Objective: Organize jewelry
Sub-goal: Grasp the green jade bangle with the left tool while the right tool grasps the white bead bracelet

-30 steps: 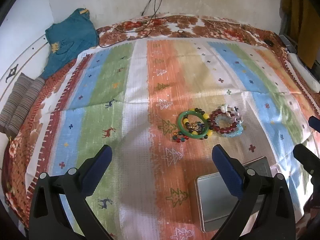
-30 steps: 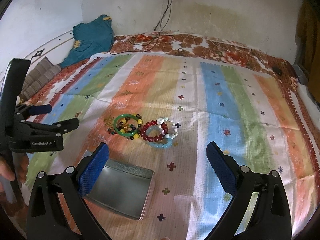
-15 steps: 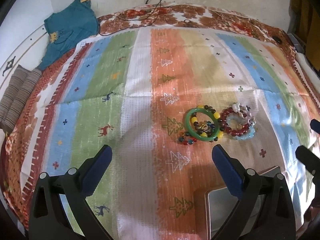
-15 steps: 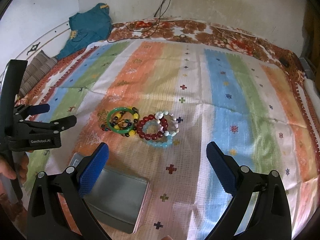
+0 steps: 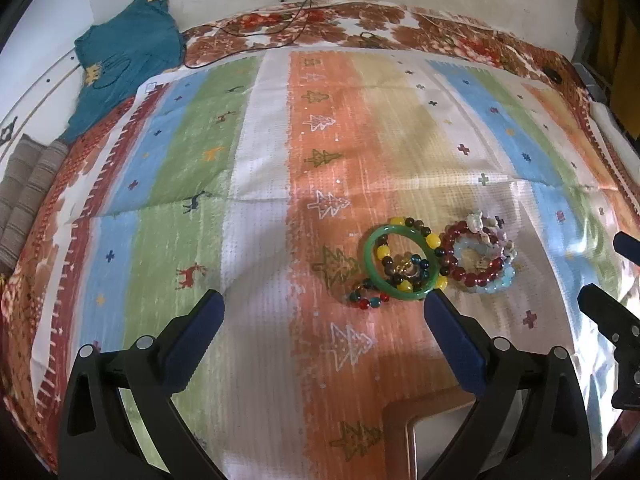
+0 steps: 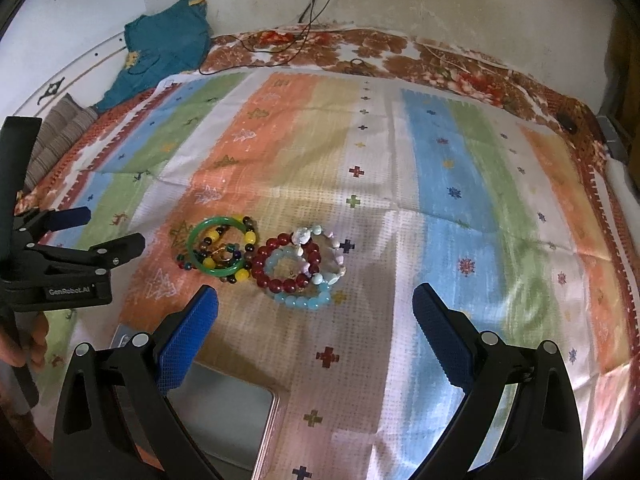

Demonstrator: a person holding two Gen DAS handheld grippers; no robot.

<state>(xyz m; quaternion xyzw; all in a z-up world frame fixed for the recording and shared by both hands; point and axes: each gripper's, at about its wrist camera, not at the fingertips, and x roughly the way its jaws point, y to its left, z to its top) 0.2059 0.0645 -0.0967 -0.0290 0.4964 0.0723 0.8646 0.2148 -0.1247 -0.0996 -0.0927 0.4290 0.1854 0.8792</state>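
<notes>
A heap of bracelets lies on the striped cloth. A green bangle [image 5: 400, 264] [image 6: 216, 249] rests over a yellow-and-brown bead bracelet [image 5: 432, 240] and a small dark bead string [image 5: 366, 300]. Beside it lie a dark red bead bracelet [image 5: 460, 270] [image 6: 286, 262], a pale blue one [image 6: 308, 300] and a white stone one [image 6: 332, 248]. A metal tin [image 5: 436, 440] [image 6: 224, 416] sits nearest me. My left gripper [image 5: 324, 316] hangs open just short of the bangle. My right gripper [image 6: 316, 312] is open above the blue bracelet.
The striped cloth [image 5: 192, 240] covers a floral bedspread [image 6: 440, 64]. A teal garment [image 5: 124, 56] and folded striped fabric [image 5: 24, 196] lie at the far left. Cables [image 6: 304, 28] hang down the back wall. A hand [image 6: 24, 340] holds the left gripper's handle.
Both grippers have moved forward and lower toward the bracelets, which now sit closer to the fingertips. The tin has slid toward the bottom edge of both views. Jaws stayed open.
</notes>
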